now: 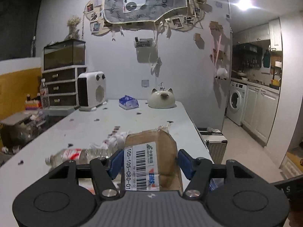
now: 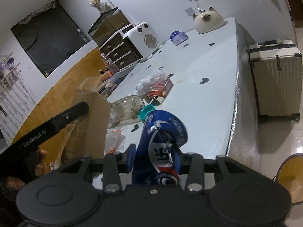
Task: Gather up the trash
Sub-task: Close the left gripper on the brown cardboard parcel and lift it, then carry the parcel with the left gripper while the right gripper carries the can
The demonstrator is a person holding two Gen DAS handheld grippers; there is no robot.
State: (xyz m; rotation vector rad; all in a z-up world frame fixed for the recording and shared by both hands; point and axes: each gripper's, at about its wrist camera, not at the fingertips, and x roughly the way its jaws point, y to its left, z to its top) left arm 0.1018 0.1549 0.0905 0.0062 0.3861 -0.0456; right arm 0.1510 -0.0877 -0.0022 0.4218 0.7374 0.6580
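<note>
— So what's each tong got?

— Left gripper [image 1: 149, 160] is clamped on a brown cardboard parcel box with a white barcode label [image 1: 151, 155], lifted above the near end of the white tabletop [image 1: 161, 113]. Right gripper [image 2: 155, 157] is squeezed onto a crushed blue drink can [image 2: 161, 132], also off the surface.

— How to finish this well?

— I'd keep both grips firm and level, then carry them to the yellow bin [image 2: 289, 181] on the floor at the right; the can is nearer to it.

— What's left on the table?

— A clear crumpled plastic bottle with a red label [image 1: 75, 156], white crumpled tissue [image 1: 115, 140], a red snack box [image 2: 161, 89]. Farther off: a white heater [image 1: 91, 90], a blue wrapper [image 1: 128, 102], a cat-shaped ceramic dome [image 1: 162, 98]. A pale ribbed suitcase [image 2: 274, 79] stands beside the table.
</note>
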